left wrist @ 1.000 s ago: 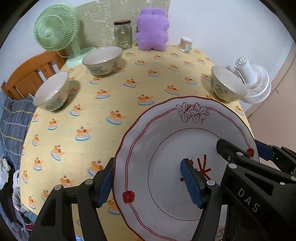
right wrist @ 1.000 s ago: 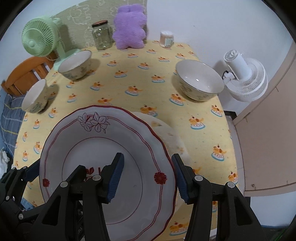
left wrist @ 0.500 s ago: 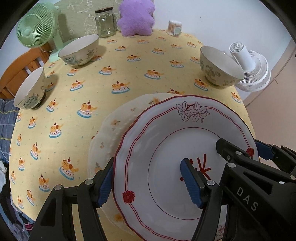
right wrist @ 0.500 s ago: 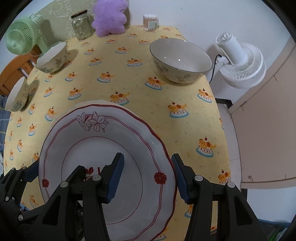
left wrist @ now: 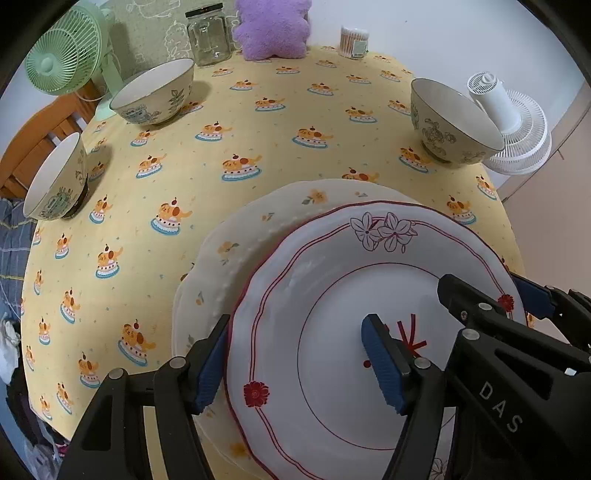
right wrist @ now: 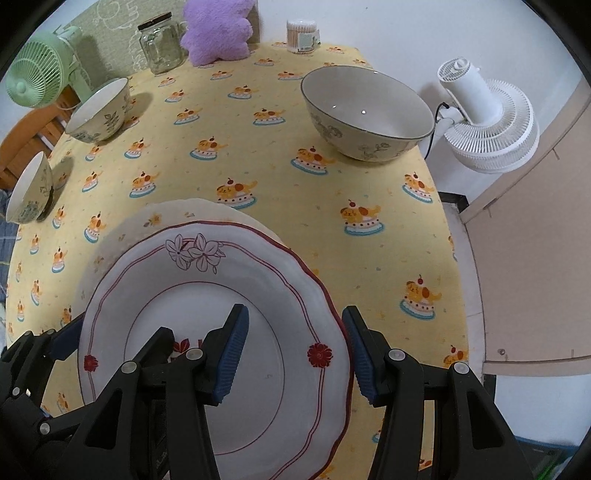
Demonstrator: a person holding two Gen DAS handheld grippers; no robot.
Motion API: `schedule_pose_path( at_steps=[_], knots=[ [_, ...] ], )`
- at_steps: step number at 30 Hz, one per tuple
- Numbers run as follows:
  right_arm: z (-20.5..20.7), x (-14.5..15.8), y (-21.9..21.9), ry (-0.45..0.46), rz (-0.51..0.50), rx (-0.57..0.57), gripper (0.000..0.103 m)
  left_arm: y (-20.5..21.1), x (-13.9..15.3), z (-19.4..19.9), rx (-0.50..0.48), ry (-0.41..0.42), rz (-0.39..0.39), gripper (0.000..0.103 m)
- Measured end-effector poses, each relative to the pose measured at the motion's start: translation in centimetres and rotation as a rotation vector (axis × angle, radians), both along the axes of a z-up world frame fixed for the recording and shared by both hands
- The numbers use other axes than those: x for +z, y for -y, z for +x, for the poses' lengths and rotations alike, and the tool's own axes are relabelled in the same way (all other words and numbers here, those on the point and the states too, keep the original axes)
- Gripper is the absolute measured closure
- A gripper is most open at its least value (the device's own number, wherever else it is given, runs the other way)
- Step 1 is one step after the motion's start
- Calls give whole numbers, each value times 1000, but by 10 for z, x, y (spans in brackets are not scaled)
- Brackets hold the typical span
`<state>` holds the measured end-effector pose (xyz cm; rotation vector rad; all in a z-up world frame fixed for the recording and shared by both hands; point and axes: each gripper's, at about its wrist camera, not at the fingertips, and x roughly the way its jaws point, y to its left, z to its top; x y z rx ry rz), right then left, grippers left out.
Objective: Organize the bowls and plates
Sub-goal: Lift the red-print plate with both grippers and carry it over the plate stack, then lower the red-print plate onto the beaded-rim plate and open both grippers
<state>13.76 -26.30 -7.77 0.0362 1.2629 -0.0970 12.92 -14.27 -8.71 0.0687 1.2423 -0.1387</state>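
Note:
A white plate with a red rim line and flower prints [left wrist: 332, 280] [right wrist: 207, 295] is carried between both grippers. My left gripper [left wrist: 295, 363] is shut on its left rim, one pad outside the edge and one inside the well. My right gripper [right wrist: 295, 354] is shut on the right rim the same way. This plate sits low over a cream plate with small orange flowers [left wrist: 258, 221] [right wrist: 166, 214] that lies on the yellow tablecloth; whether they touch I cannot tell. Three patterned bowls stand apart: two at the left [left wrist: 155, 92] [left wrist: 55, 177] and a large one at the right [right wrist: 365, 110].
At the table's far edge stand a green fan [left wrist: 62, 55], a glass jar [left wrist: 208, 35], a purple plush [left wrist: 271, 27] and a cotton swab tub [left wrist: 354, 40]. A white fan [right wrist: 487, 125] sits off the right edge. A wooden chair [left wrist: 29, 147] is at the left.
Both grippers have carried the red-rimmed plate forward and down. The cream plate, barely visible before, now lies right beneath it. The bowls have not moved.

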Motion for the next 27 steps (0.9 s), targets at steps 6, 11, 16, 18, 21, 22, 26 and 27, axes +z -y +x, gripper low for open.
schedule_pose_path(
  at_steps=[6, 11, 16, 18, 21, 22, 26, 27],
  knots=[
    [-1, 0, 3, 0, 23, -2, 47, 0, 0, 0, -1, 1, -3, 31],
    [-9, 7, 8, 19, 43, -8, 54, 0, 0, 0, 2, 3, -5, 31],
    [-13, 9, 15, 17, 31, -23, 71, 0, 0, 0, 10, 5, -3, 30],
    [-14, 10, 14, 19, 24, -21, 71, 0, 0, -1, 11, 6, -1, 30],
    [-14, 9, 14, 19, 25, -22, 72, 0, 0, 0, 12, -1, 6, 30],
    [-14, 9, 14, 19, 25, -23, 72, 0, 0, 0, 12, -5, 9, 30],
    [-14, 8, 15, 13, 30, -22, 72, 2, 0, 1, 5, -16, 28, 29],
    [-13, 9, 15, 12, 31, -21, 72, 3, 0, 1, -1, -21, 39, 27]
  ],
)
